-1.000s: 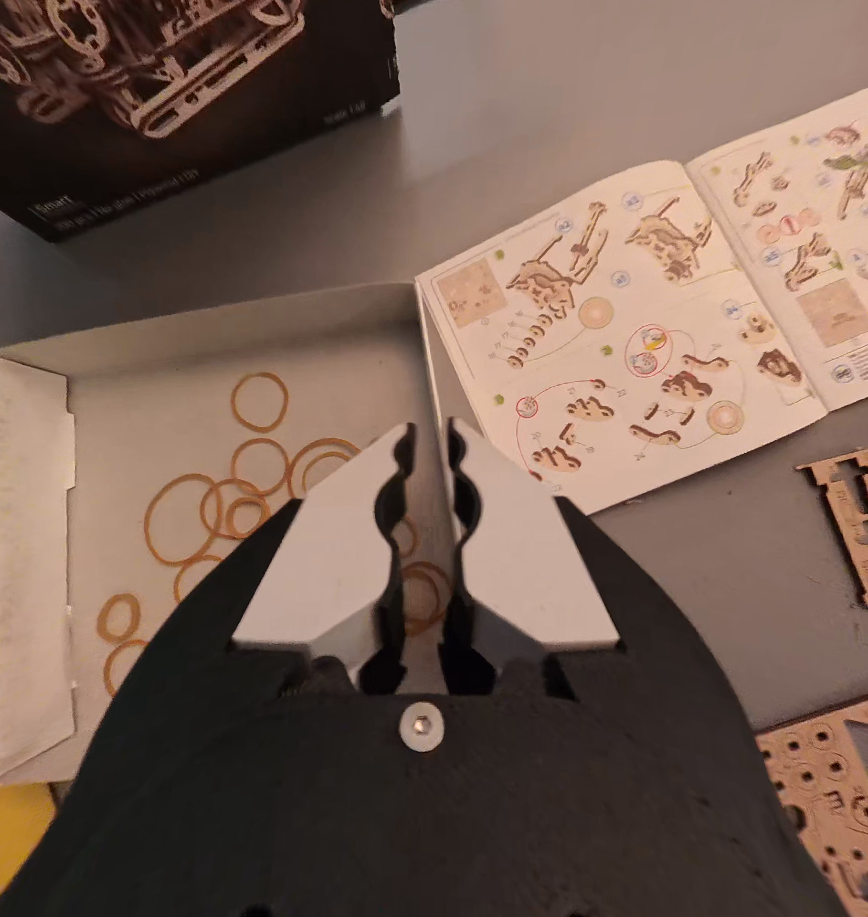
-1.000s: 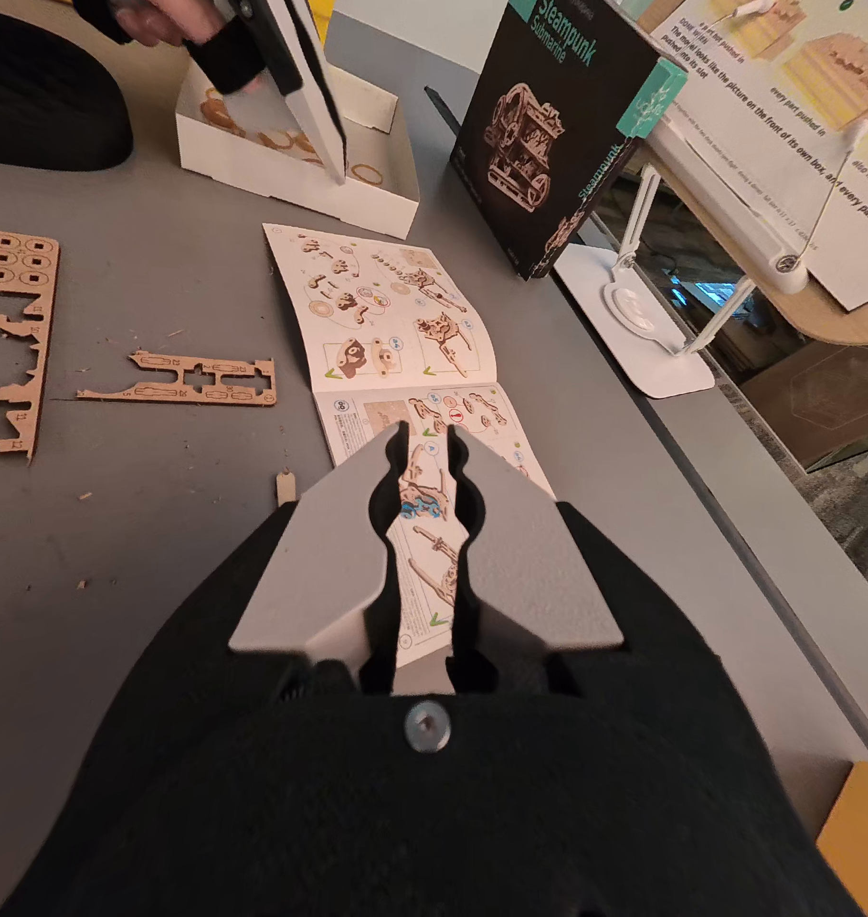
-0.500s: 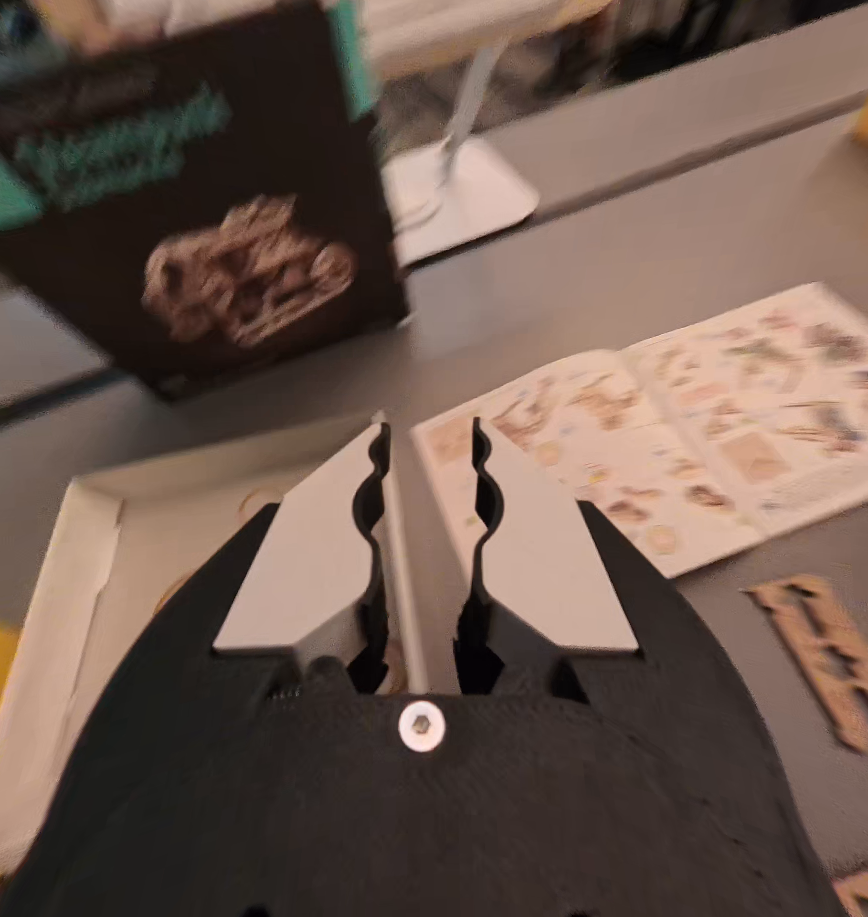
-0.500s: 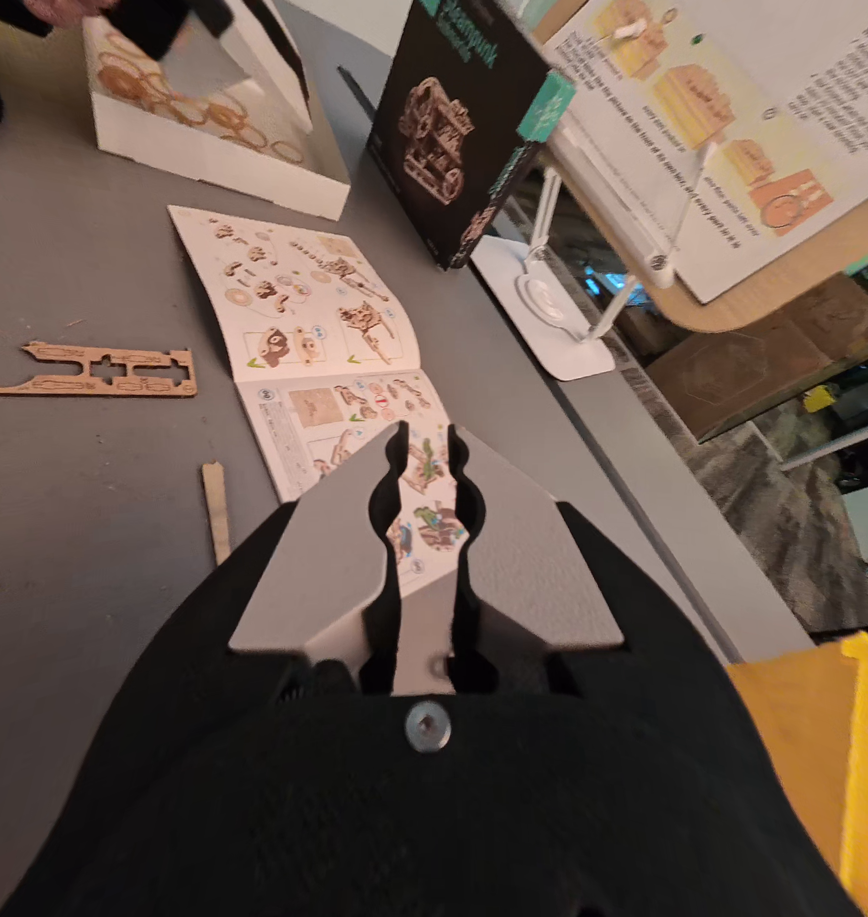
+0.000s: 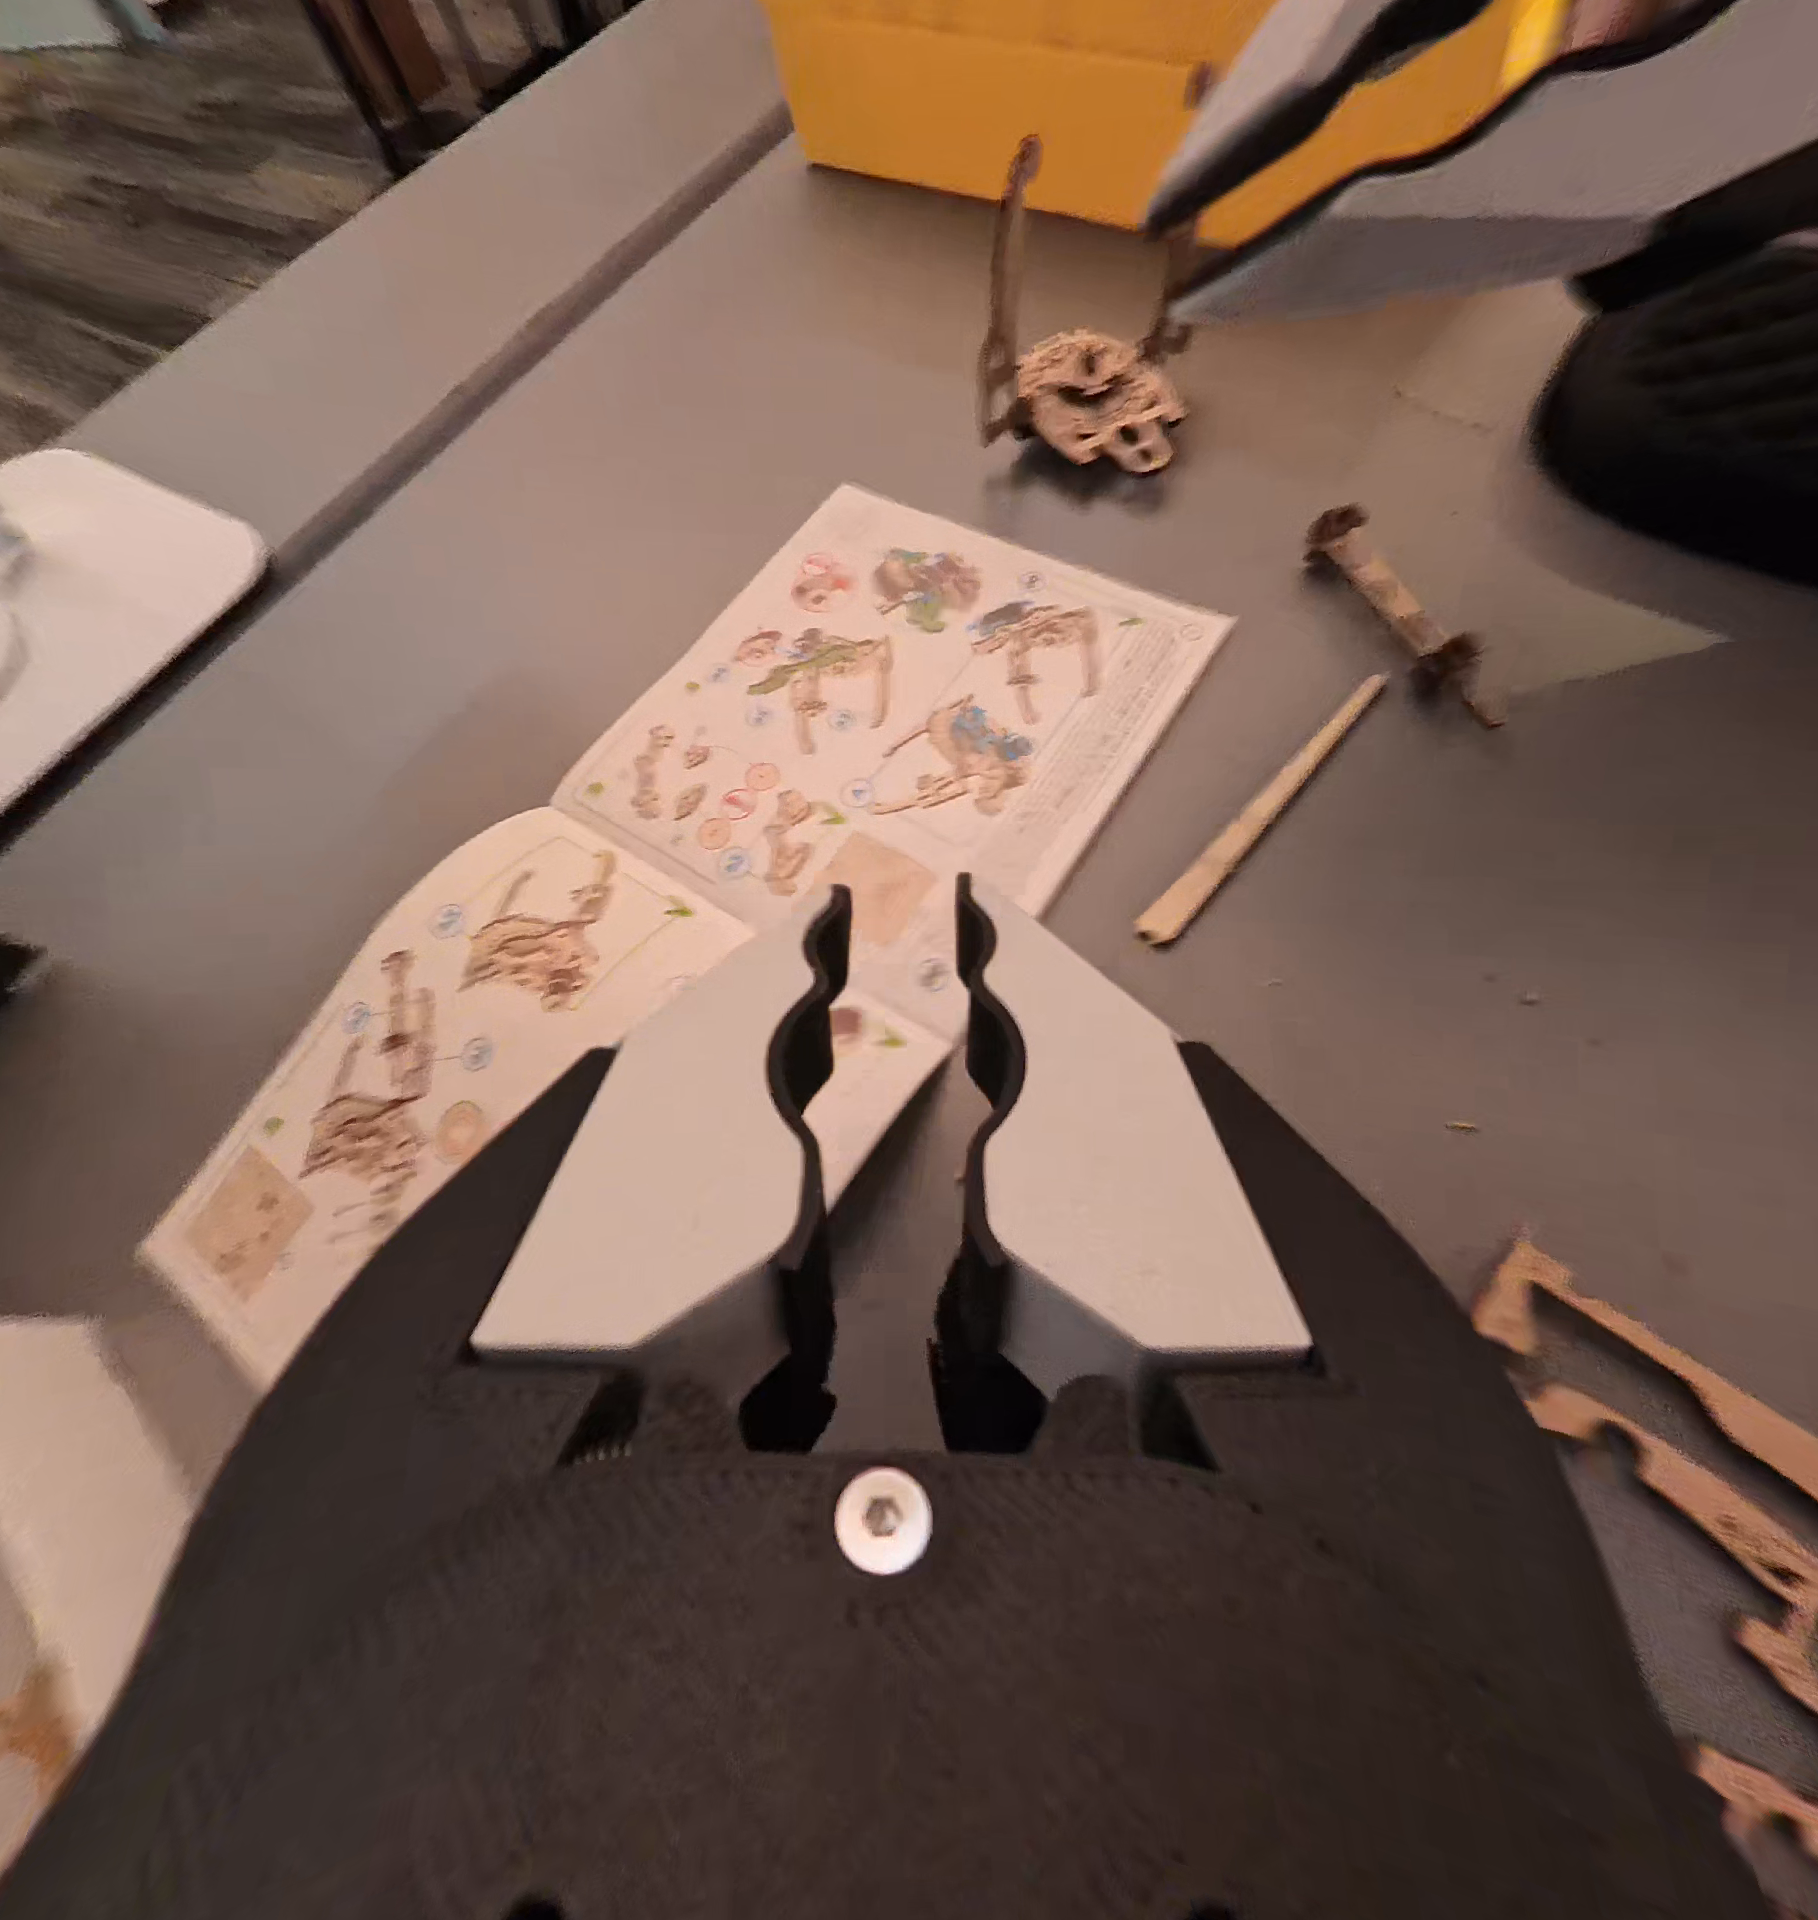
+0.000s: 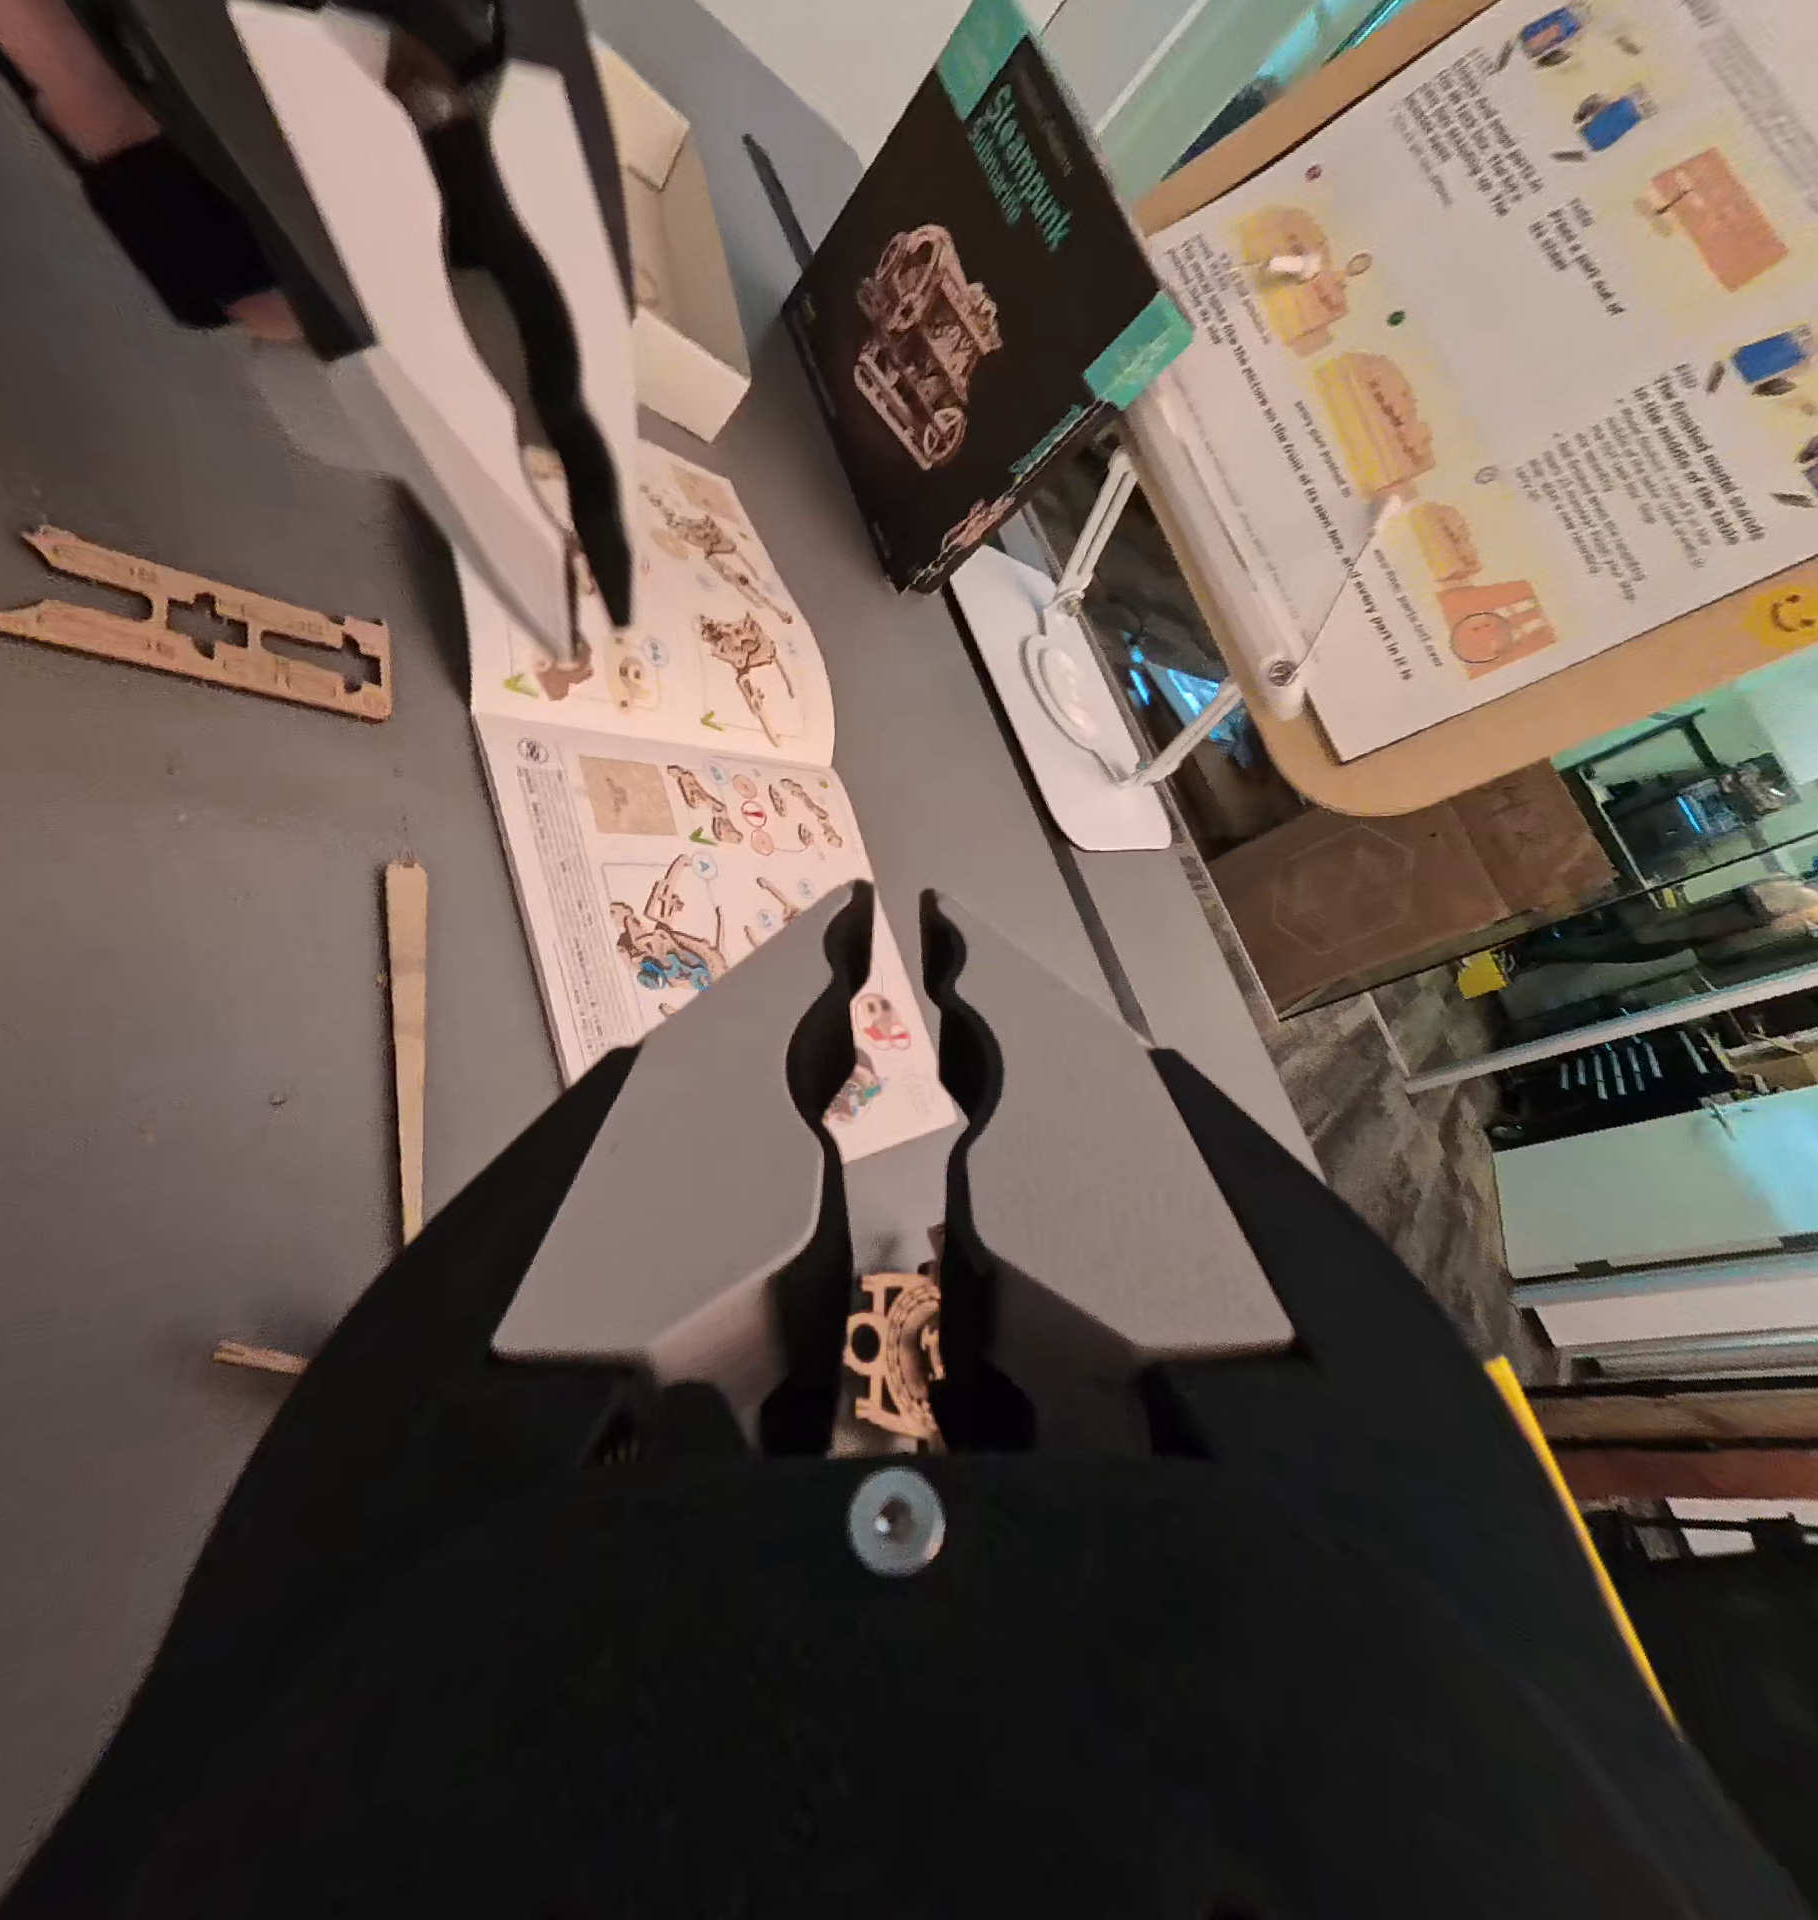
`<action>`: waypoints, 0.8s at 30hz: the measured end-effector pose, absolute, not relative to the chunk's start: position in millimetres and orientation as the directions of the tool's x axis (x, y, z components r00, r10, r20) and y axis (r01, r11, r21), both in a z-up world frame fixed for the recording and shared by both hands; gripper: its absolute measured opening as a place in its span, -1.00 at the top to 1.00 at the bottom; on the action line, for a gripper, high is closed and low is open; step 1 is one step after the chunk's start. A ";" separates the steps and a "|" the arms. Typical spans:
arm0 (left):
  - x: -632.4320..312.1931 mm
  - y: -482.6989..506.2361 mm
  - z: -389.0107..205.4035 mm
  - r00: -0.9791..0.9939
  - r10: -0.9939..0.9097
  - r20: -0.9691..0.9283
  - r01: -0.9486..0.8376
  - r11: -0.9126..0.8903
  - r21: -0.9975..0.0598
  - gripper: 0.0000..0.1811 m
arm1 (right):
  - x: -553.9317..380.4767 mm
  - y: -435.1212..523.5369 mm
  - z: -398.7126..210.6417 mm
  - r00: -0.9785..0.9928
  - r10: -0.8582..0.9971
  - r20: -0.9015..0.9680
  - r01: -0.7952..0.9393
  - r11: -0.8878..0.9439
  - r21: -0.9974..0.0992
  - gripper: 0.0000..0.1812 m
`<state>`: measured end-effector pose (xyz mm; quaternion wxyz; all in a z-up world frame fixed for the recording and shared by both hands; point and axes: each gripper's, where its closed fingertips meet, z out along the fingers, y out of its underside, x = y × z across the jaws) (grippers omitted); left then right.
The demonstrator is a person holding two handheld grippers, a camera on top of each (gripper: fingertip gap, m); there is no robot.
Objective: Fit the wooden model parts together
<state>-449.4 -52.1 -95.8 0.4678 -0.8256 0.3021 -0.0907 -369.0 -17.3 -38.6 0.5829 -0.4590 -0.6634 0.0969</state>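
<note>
On the grey table [image 5: 469,499], beyond the open instruction booklet [image 5: 884,727], stands the part-built wooden model [image 5: 1087,400]; likely light, thin and brittle, best taken low at its denser hub, not by its upright struts; left gripper [image 5: 894,914] narrowly parted, empty, over the booklet; right gripper [image 6: 897,904] likewise narrow and empty, above the model; nearby lie an axle piece [image 5: 1393,613], a stick [image 5: 1263,810], and a punched sheet [image 6: 198,634].

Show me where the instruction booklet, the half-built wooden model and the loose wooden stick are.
instruction booklet [image 5: 884,727], left wrist view, on its far open page.
half-built wooden model [image 5: 1087,400], left wrist view, on its round body.
loose wooden stick [image 6: 406,1039], right wrist view, midway along its length.
</note>
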 end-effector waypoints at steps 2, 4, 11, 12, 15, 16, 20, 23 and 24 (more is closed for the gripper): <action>-472.2 -44.0 -94.9 0.824 -0.502 -0.262 -0.479 -0.372 -0.796 0.85 | -373.1 -15.8 -45.7 0.095 0.711 0.696 0.511 0.565 -0.647 0.92; -502.3 -36.5 -88.5 0.817 -0.371 -0.442 -0.567 -0.369 -0.737 0.88 | -380.0 -16.7 -51.4 0.104 0.731 0.675 0.510 0.543 -0.667 0.92; -543.2 -33.7 -64.3 0.726 -0.110 -0.679 -0.656 -0.407 -0.635 0.88 | -393.2 -16.6 -63.6 0.135 0.745 0.653 0.556 0.489 -0.672 0.93; -544.7 -33.9 -63.2 0.728 -0.098 -0.679 -0.651 -0.411 -0.638 0.88 | -393.5 -16.1 -64.2 0.140 0.750 0.646 0.557 0.480 -0.678 0.93; -550.9 -34.3 -61.1 0.740 -0.069 -0.669 -0.628 -0.424 -0.652 0.86 | -392.9 -12.5 -65.5 0.163 0.771 0.616 0.560 0.442 -0.701 0.94; -552.5 -34.3 -60.6 0.749 -0.062 -0.660 -0.618 -0.426 -0.661 0.85 | -392.3 -11.4 -66.2 0.167 0.777 0.608 0.561 0.432 -0.706 0.94; -559.5 -34.9 -59.0 0.771 -0.037 -0.636 -0.585 -0.439 -0.683 0.84 | -390.2 -6.2 -67.0 0.193 0.788 0.585 0.565 0.398 -0.723 0.93; -563.3 -35.2 -59.0 0.776 -0.028 -0.630 -0.573 -0.446 -0.687 0.83 | -388.8 -2.8 -67.6 0.212 0.796 0.568 0.567 0.373 -0.734 0.93; -564.1 -35.2 -59.2 0.778 -0.026 -0.627 -0.570 -0.448 -0.689 0.83 | -388.2 -1.8 -67.7 0.216 0.797 0.565 0.567 0.368 -0.737 0.93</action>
